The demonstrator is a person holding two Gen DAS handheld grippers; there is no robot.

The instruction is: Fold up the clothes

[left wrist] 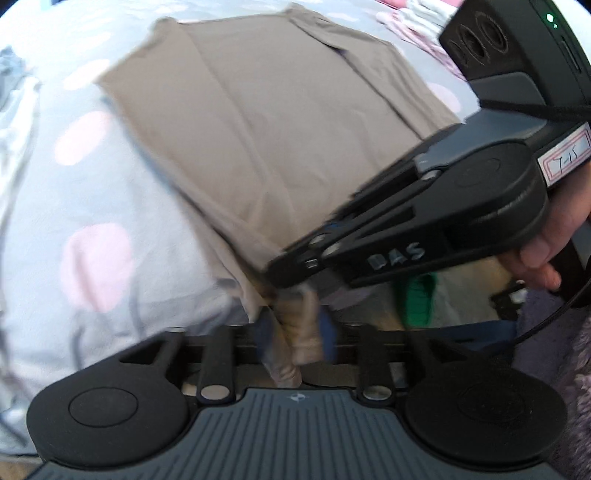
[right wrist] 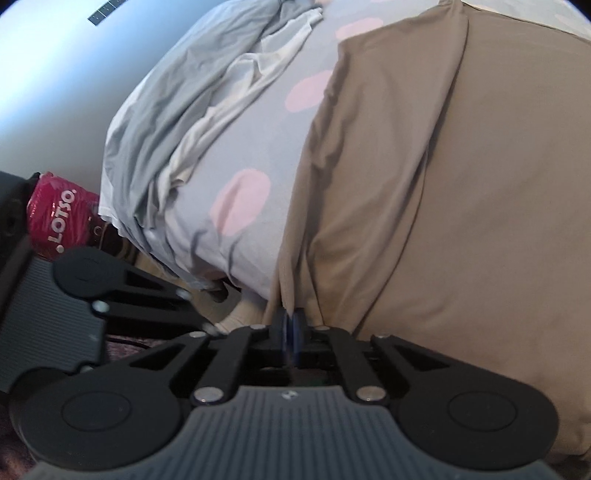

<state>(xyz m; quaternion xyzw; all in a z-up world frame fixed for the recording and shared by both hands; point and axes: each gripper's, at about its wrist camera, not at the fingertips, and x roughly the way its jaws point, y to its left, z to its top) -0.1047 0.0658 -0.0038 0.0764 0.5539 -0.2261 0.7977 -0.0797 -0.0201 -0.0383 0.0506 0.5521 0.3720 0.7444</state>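
Note:
A taupe garment (left wrist: 258, 129) lies spread flat on the bed, its near edge hanging over the bed's side. My left gripper (left wrist: 297, 332) is open, with a bunched fold of that edge between its blue pads (left wrist: 330, 332). My right gripper (left wrist: 286, 271) comes in from the right, held by a hand (left wrist: 546, 236), and pinches the same hanging edge just above the left one. In the right wrist view the right gripper (right wrist: 291, 325) is shut, its pads together on the hem of the taupe garment (right wrist: 443, 184).
The bed sheet (right wrist: 240, 147) is pale blue with pink dots. Crumpled grey and white clothes (right wrist: 184, 110) lie at its far side. A red LOTSO bag (right wrist: 59, 218) stands on the floor. Pink and white folded items (left wrist: 417, 18) sit beyond the garment.

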